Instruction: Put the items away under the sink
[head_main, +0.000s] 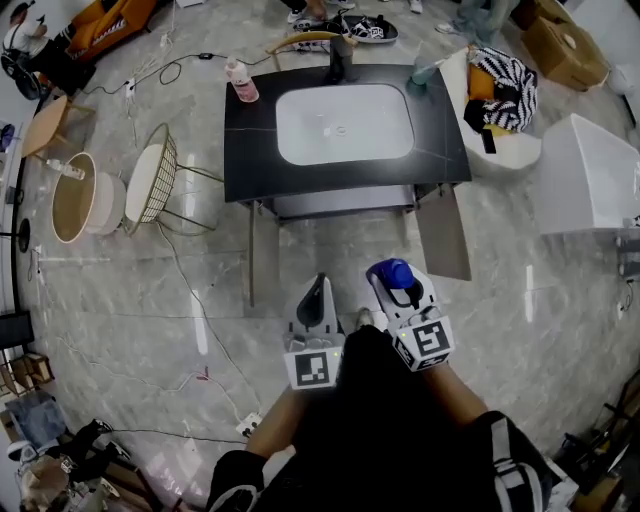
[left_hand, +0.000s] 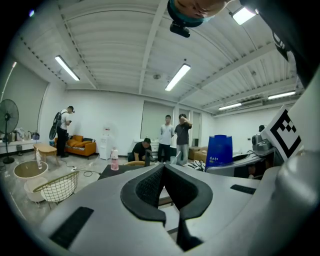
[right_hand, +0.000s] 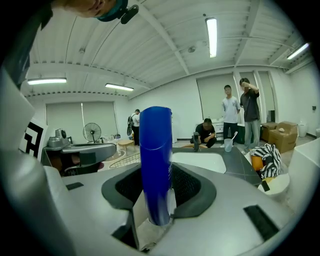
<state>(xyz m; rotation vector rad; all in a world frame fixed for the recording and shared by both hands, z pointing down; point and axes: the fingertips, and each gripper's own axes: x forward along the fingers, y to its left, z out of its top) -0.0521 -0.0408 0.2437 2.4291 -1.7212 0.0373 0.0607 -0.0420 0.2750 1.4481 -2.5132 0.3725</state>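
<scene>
Item under handling: a tall blue plastic bottle, upright, pinched between the two jaws of the right gripper. The dark pads press on its lower body from both sides. In the head view the bottle is held over the grey marble-pattern floor, in front of the vanity and near its front right corner.

The left gripper is beside it to the left, apart from it. Its jaws are pressed together at the tips with nothing between them.

The black vanity top carries a white rectangular basin at its centre. A black faucet stands at the middle of the back edge, a pink bottle at the back left corner, and a pale cup at the back right corner. Below the front edge, two cabinet doors stand open: the left door is seen edge-on, the right door is swung out wide.

A round wire basket table stands left of the vanity. A black-and-white striped cloth lies on a white seat to its right.
</scene>
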